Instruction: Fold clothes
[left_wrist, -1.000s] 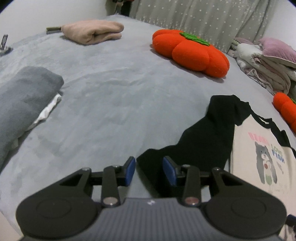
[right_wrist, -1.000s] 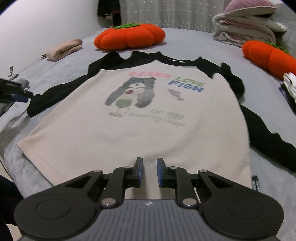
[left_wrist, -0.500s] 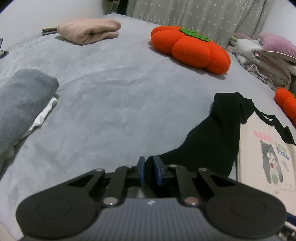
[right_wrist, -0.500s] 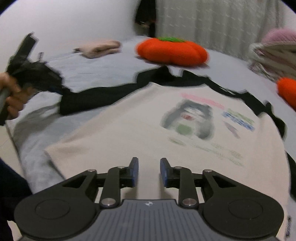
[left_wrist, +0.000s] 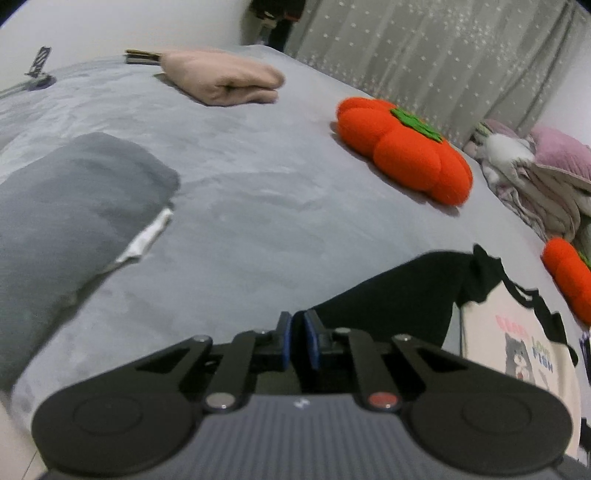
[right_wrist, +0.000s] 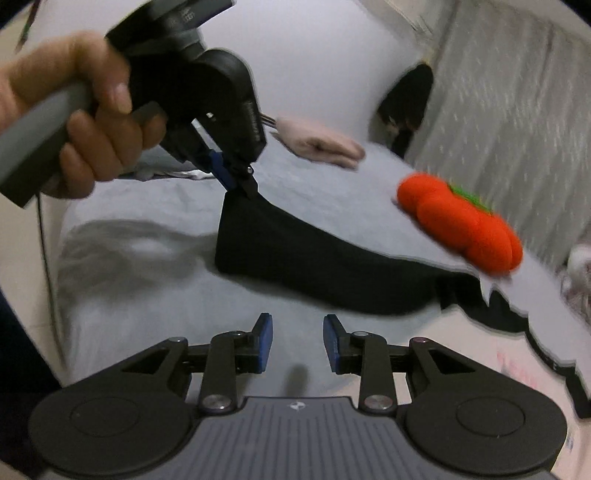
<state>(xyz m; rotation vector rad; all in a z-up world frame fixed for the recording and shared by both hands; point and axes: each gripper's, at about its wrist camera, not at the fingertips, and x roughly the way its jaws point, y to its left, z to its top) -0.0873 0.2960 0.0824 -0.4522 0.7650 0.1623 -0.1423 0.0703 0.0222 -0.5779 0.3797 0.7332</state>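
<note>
A cream raglan shirt (left_wrist: 517, 354) with black sleeves and a bear print lies flat on the grey bed (left_wrist: 258, 206). My left gripper (left_wrist: 297, 341) is shut on the cuff of its black left sleeve (left_wrist: 399, 291). In the right wrist view the left gripper (right_wrist: 236, 177) holds that sleeve (right_wrist: 314, 254) lifted off the bed, the cloth hanging taut from the cuff. My right gripper (right_wrist: 297, 345) is open and empty, above the shirt's lower left part (right_wrist: 461, 369), apart from the sleeve.
A folded grey garment (left_wrist: 74, 221) lies at the left, a folded pink one (left_wrist: 225, 79) at the back. An orange pumpkin cushion (left_wrist: 406, 147) sits mid-bed, another (left_wrist: 570, 277) at the right. A heap of clothes (left_wrist: 535, 184) is at the far right.
My left gripper closed on the black sleeve cuff and raised it. My right gripper opened and swung left from the shirt's hem toward the lifted sleeve.
</note>
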